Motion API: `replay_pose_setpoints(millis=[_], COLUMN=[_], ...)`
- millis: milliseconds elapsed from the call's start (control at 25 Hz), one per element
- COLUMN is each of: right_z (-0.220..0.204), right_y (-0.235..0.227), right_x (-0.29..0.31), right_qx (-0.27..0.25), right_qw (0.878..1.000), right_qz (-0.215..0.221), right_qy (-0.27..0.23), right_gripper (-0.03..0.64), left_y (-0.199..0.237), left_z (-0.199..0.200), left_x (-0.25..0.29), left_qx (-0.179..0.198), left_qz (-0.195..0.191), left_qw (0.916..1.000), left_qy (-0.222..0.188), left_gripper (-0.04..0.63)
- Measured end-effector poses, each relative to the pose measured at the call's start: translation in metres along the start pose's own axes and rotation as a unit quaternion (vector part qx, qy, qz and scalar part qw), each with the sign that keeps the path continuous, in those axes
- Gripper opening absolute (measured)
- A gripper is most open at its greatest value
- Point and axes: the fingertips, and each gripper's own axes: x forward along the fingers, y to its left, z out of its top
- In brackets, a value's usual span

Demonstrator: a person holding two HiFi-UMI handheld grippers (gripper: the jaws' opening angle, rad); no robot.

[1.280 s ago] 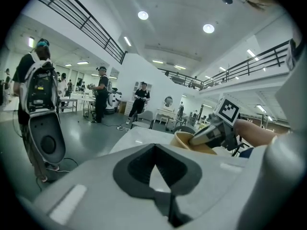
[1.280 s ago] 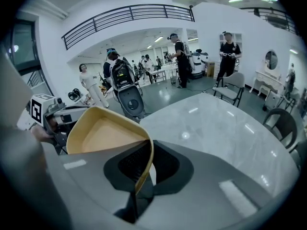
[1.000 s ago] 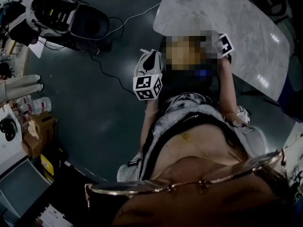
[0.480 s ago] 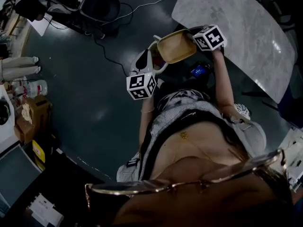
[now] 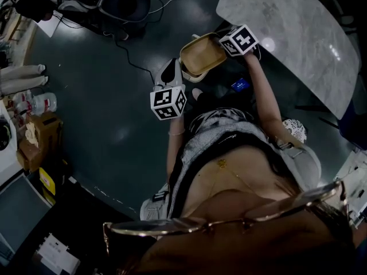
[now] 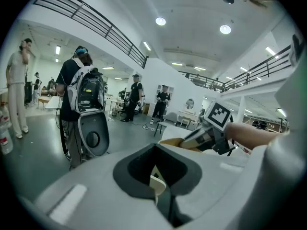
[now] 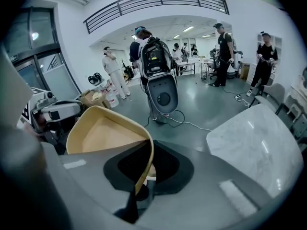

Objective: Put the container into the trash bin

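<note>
A tan, shallow container (image 5: 202, 55) hangs over the dark floor in front of the person, and it shows as a beige tub (image 7: 103, 133) in the right gripper view. My right gripper (image 7: 143, 178) is shut on its rim, the thin wall passing between the jaws; its marker cube (image 5: 239, 40) sits beside the container. My left gripper (image 5: 175, 69) is just left of the container and apart from it, jaws shut with nothing in them (image 6: 160, 195). A grey rounded bin-like unit (image 7: 163, 95) with a dark opening (image 5: 123, 2) stands further off on the floor.
A marble table (image 5: 298, 33) lies to the right. Cables (image 5: 132, 50) run across the floor by the grey unit. A person with a backpack (image 6: 79, 97) stands at that unit. A cardboard box (image 5: 40, 133) and bottles (image 5: 43, 103) are at the left.
The container and my right gripper have moved left, toward the grey unit. My left gripper has stayed close beside them.
</note>
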Motion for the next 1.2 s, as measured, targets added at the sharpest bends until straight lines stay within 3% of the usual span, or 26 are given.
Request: replay_pose_setpoints(millis=[640,1080,1200], right_z=[-0.042,-0.089,-0.108], right_y=[-0.025,-0.057,-0.053], right_x=[0.11,0.172,0.18], right_qx=[-0.006,0.044,0.081], right_qw=[0.998,0.99,0.986], right_qz=[-0.03,-0.061,-0.069], right_qy=[0.058,0.116,0.127], right_gripper=[0.041,0.041,0.041], left_y=[0.007,0.017,0.02], left_z=[-0.013,-0.013,-0.014], left_x=[-0.009,-0.001,-0.004], left_qx=[-0.036,-0.024,-0.026], left_qz=[0.025,0.04,0.044], left_qw=[0.999,0.9987,0.9985], left_qy=[0.004,0.022,0.021], left_gripper=[0.0,0.0,0.0])
